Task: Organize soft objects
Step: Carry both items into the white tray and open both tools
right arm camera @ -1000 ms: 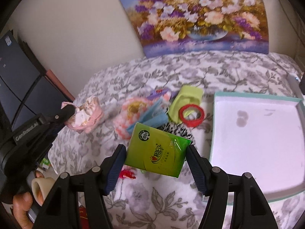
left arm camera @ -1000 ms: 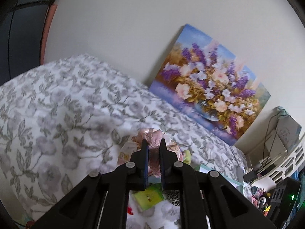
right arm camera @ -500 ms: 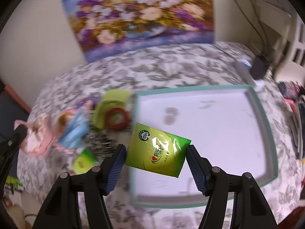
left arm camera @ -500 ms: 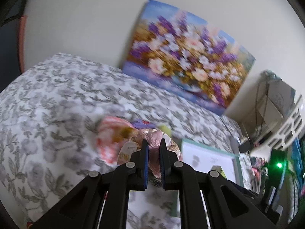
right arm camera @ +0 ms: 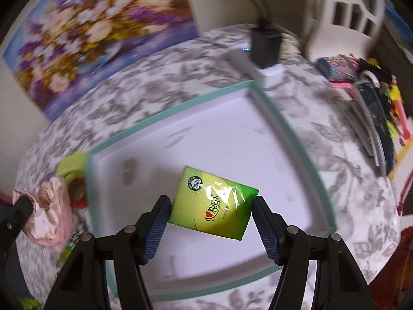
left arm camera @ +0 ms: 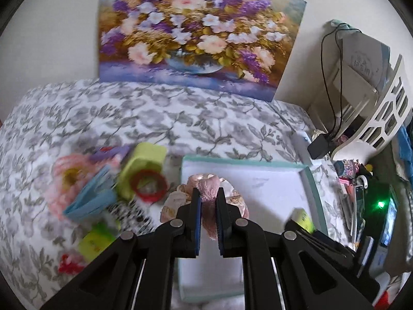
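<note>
1. The bed carries everything: a soft quilted cover printed with grey leaves and blossoms, rumpled and yielding, so nothing on it sits quite flat.
2. The tray lies on the cover, a shallow square with a thin teal rim and a smooth white floor, bare apart from faint marks.
3. The step in hand looks like delivery: both loads hang above the tray, neither set down yet.
4. The right gripper has its fingers spread fairly wide and pressed on the ends of a tissue pack, a glossy green plastic pillow, tilted, over the tray's middle.
5. The left gripper has its fingers nearly together, pinching a pink cloth bundle, crinkled and fringed, over the tray's left edge.
6. Next, I judge, each hand needs to lower and let go, spaced apart so the pieces do not overlap.
7. The unsorted pile left of the tray is blurred: a red ring, a lime block, blue folds.
</note>
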`<state>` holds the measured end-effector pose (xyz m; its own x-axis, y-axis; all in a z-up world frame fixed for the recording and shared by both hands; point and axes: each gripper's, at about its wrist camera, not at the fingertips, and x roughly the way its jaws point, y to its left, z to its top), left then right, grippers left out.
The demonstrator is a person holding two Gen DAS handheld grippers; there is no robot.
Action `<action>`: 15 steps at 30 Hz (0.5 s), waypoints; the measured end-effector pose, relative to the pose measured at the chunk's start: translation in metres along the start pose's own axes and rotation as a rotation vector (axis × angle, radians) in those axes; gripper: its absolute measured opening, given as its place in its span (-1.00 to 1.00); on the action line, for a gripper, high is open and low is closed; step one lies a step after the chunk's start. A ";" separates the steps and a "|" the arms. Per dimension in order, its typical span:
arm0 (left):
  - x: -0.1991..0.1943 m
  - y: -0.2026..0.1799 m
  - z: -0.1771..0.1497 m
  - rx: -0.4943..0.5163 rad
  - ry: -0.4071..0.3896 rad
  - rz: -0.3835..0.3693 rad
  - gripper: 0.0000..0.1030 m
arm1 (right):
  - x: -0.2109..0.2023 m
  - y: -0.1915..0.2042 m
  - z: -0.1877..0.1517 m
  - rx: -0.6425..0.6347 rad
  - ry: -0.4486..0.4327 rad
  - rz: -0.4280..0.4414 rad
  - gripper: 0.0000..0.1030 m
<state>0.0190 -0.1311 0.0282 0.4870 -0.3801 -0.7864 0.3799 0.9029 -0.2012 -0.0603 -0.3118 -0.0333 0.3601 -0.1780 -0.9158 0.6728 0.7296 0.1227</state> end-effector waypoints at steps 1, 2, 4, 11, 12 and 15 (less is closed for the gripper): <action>0.008 -0.003 0.001 0.003 -0.004 -0.005 -0.80 | 0.001 -0.004 0.001 0.013 -0.004 -0.016 0.32; 0.017 -0.006 0.000 0.008 -0.001 -0.006 -0.80 | 0.003 -0.008 0.002 0.022 -0.007 -0.028 0.33; 0.036 -0.012 0.000 0.017 0.015 -0.009 -0.80 | 0.007 -0.016 0.005 0.040 -0.008 -0.045 0.33; 0.090 -0.022 -0.014 0.031 0.108 -0.010 -0.80 | 0.022 -0.031 0.010 0.077 -0.015 -0.074 0.33; 0.094 -0.022 -0.015 0.034 0.115 -0.012 -0.80 | 0.023 -0.030 0.011 0.070 -0.022 -0.078 0.33; 0.100 -0.024 -0.019 0.044 0.132 -0.017 -0.75 | 0.024 -0.025 0.013 0.046 -0.039 -0.085 0.33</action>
<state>0.0443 -0.1867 -0.0569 0.3731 -0.3632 -0.8537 0.4226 0.8857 -0.1921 -0.0606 -0.3429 -0.0535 0.3247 -0.2647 -0.9080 0.7310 0.6794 0.0634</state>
